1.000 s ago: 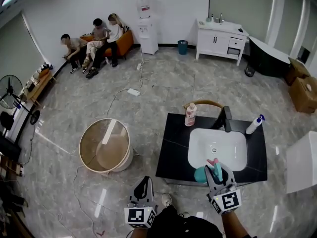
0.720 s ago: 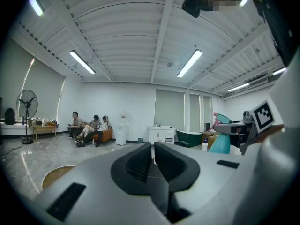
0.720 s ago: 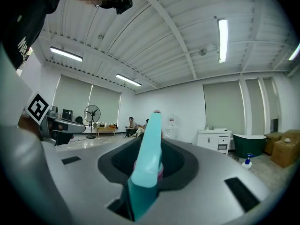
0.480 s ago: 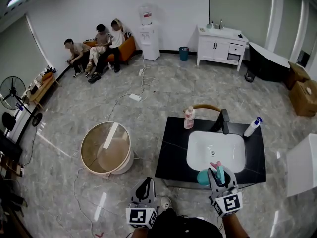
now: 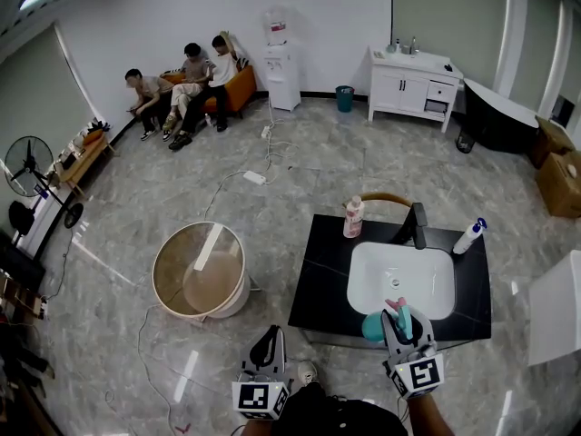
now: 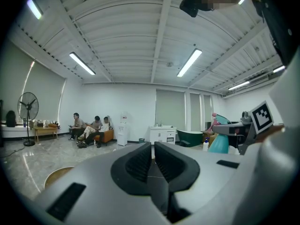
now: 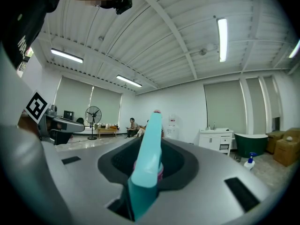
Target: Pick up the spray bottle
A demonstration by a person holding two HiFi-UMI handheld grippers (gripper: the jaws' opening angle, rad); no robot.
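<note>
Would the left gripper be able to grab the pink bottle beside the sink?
Probably, yes: the left gripper holds nothing and bare countertop leads to the pink bottle, but its jaws must open first.

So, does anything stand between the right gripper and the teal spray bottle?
Nothing visible does. The right gripper has its jaws closed on the teal spray bottle, near the front edge of the black counter.

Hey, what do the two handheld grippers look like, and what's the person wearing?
Both the left gripper and right gripper have light grey bodies, black ribbed fingers, and a white cube printed with black square markers. The person wears a dark top.
</note>
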